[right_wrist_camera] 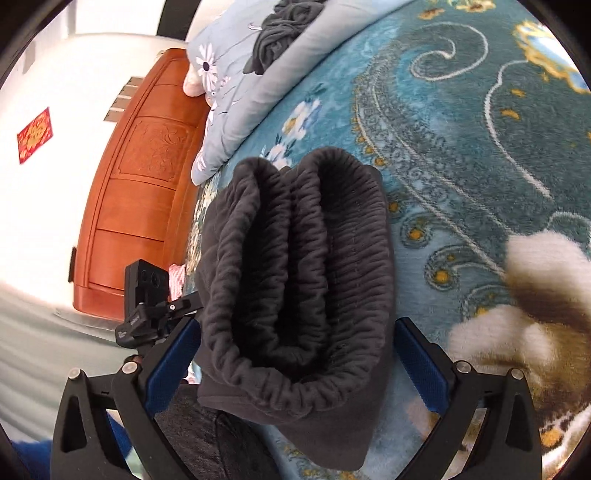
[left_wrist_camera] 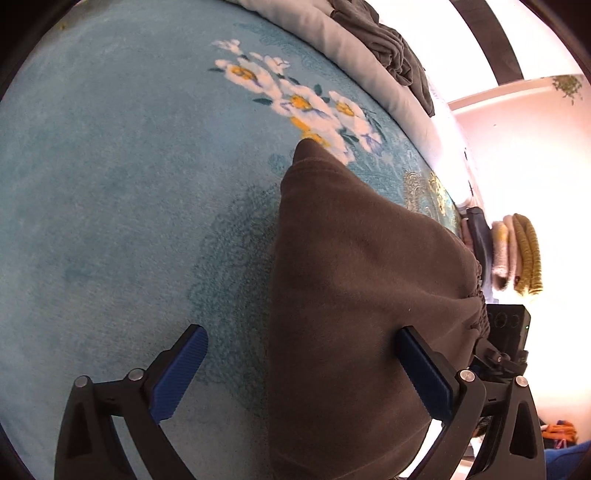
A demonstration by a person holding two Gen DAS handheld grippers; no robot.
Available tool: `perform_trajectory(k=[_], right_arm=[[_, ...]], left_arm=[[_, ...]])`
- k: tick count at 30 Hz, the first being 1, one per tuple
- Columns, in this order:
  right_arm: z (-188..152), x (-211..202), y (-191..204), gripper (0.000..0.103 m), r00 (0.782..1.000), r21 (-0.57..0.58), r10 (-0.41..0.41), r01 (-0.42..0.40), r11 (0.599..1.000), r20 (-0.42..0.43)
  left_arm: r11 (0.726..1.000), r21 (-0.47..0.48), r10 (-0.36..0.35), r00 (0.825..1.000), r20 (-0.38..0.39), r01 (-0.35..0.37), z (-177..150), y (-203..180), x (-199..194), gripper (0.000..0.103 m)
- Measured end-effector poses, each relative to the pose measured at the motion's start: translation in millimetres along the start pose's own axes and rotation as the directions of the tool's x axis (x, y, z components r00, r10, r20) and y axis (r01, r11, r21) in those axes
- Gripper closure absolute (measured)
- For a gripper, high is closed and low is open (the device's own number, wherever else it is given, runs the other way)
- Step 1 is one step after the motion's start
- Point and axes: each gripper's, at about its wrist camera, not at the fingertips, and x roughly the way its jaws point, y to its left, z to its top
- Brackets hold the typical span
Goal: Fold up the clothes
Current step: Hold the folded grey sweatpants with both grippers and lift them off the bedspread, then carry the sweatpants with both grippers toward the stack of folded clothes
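Both tongs were held wide apart, nothing clamped. Between the blue pads of the right tongs (right_wrist_camera: 293, 365) the dark trousers (right_wrist_camera: 295, 280) were seen doubled, their elastic waistband stacked in layers on the teal blanket (right_wrist_camera: 461, 155). The left tongs (left_wrist_camera: 301, 373) were spread across the same bundle's plainer side, its far corner pointing away. Whether another fold was due or the bundle was finished could not be judged; any closing would best be made on all layers squarely. Beyond, a crumpled grey garment (right_wrist_camera: 279, 33) was seen lying on a pale quilt (right_wrist_camera: 236, 99).
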Motion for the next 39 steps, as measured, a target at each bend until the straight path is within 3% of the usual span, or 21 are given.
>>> perform_trajectory(k=[12, 20, 23, 25, 30, 35, 39], right_arm=[[3, 6, 3, 0.0, 1.0, 0.038, -0.028, 0.028, 0.999, 0.01], [6, 12, 7, 0.0, 0.999, 0.057, -0.051, 0.051, 0.997, 0.009], [10, 15, 8, 0.0, 0.998, 0.069, -0.054, 0.054, 0.996, 0.009], [11, 15, 12, 0.003, 0.998, 0.068, -0.065, 0.065, 0.996, 0.007], [12, 10, 20, 0.02, 0.996, 0.067, -0.088, 0.087, 0.994, 0.017], [11, -4, 31, 0.035, 0.998, 0.048, -0.063, 0.062, 0.997, 0.028], [10, -18, 44, 0.039, 0.999, 0.018, -0.033, 0.032, 0.999, 0.04]], left_arm=[[0.998, 0.064, 0.013, 0.999, 0.031, -0.015, -1, -5, 4, 0.0], [0.983, 0.164, 0.069, 0.996, 0.062, -0.078, 3, -27, 4, 0.002], [0.973, 0.204, 0.094, 0.993, 0.066, -0.106, 3, -38, 3, 0.008], [0.968, 0.224, 0.103, 0.992, 0.07, -0.116, 3, -45, 0, 0.016], [0.959, 0.247, 0.123, 0.989, 0.087, -0.141, 0, -61, -9, 0.028], [0.953, 0.26, 0.129, 0.985, 0.115, -0.155, -4, -79, -22, 0.029], [0.951, 0.273, 0.105, 0.982, 0.159, -0.146, -7, -104, -39, 0.029]])
